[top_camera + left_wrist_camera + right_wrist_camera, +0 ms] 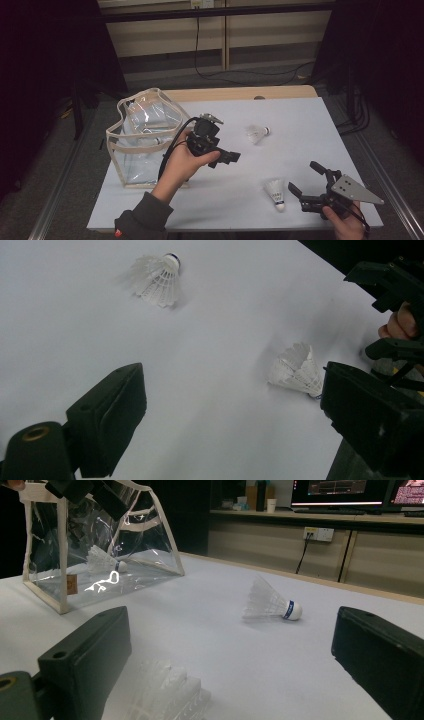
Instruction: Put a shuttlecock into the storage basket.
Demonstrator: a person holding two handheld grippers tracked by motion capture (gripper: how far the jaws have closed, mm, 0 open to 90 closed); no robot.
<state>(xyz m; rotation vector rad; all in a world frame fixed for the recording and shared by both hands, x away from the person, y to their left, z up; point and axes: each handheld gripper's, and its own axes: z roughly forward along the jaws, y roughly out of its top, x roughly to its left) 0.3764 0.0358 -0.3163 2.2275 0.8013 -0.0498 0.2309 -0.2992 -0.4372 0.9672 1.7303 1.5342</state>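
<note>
Two shuttlecocks lie loose on the white table [320, 125], and a third already sits inside the clear bag [142, 137] at the table's left, so the work in hand looks like gathering them into that bag one at a time. The near shuttlecock [276, 192] lies by the front edge with its cork toward the person, just beside the right gripper [306, 184]; the far shuttlecock [257, 133] rests on its side near the middle of the table, well apart from both tools. The bagged shuttlecock [104, 560] shows through the plastic wall in the right gripper view. My guess is that the step now is the approach to the next pick. The left gripper [231, 157] hangs in the air just right of the bag, jaws wide apart with nothing between them, and its own view looks down on both loose birdies. The right gripper rests low at the front edge, jaws likewise spread and empty, the feathers of the near shuttlecock blurred between them but untouched. Next, one gripper needs to drop over a shuttlecock and close gently on the cork or feather skirt, since the feathers would crush easily.
</note>
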